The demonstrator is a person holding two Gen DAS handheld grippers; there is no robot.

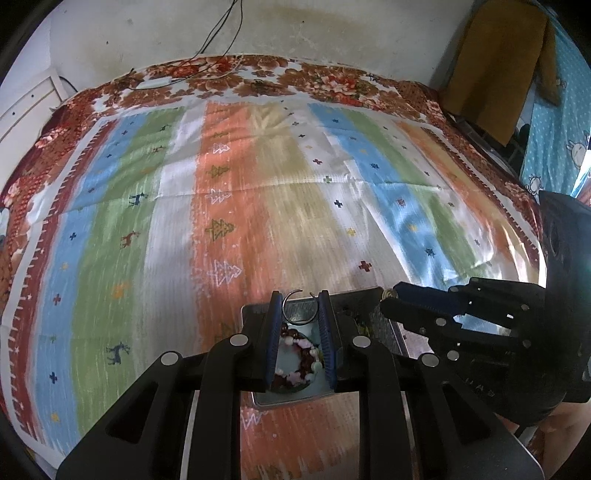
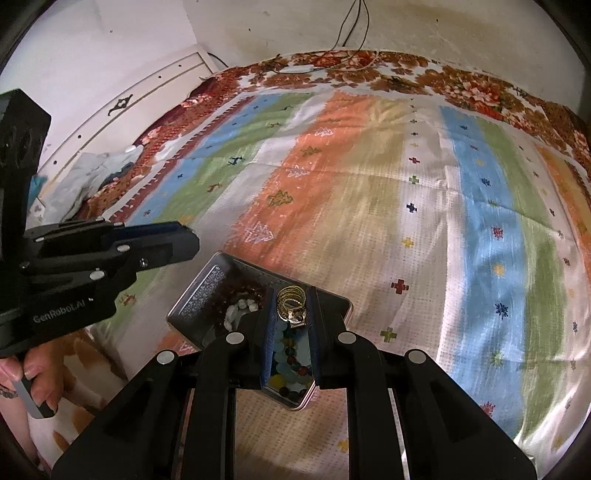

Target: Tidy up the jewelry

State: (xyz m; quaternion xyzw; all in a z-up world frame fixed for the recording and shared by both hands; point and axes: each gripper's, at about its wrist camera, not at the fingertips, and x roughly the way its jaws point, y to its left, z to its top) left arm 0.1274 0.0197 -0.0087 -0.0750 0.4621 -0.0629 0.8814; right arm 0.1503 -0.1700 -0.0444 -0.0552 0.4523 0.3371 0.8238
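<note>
A metal tin (image 1: 373, 295) (image 2: 207, 280) lies on the striped cloth and holds beaded bracelets: a dark red and pink one (image 1: 295, 354) and a multicoloured one (image 2: 291, 354). My left gripper (image 1: 299, 306) is shut on a thin silver open ring (image 1: 295, 295) and holds it over the tin. My right gripper (image 2: 291, 306) is shut on a gold coiled ring piece with a small charm (image 2: 291, 301), also over the tin. Each gripper shows from the side in the other view, the right one (image 1: 391, 295) and the left one (image 2: 184, 240).
The striped patterned cloth (image 1: 258, 203) covers a bed with a floral blanket (image 1: 240, 74) under it. Cables (image 1: 221, 26) hang on the far wall. A heap of clothes (image 2: 96, 173) lies at the bed's left edge. A brown board (image 1: 495, 62) leans at the right.
</note>
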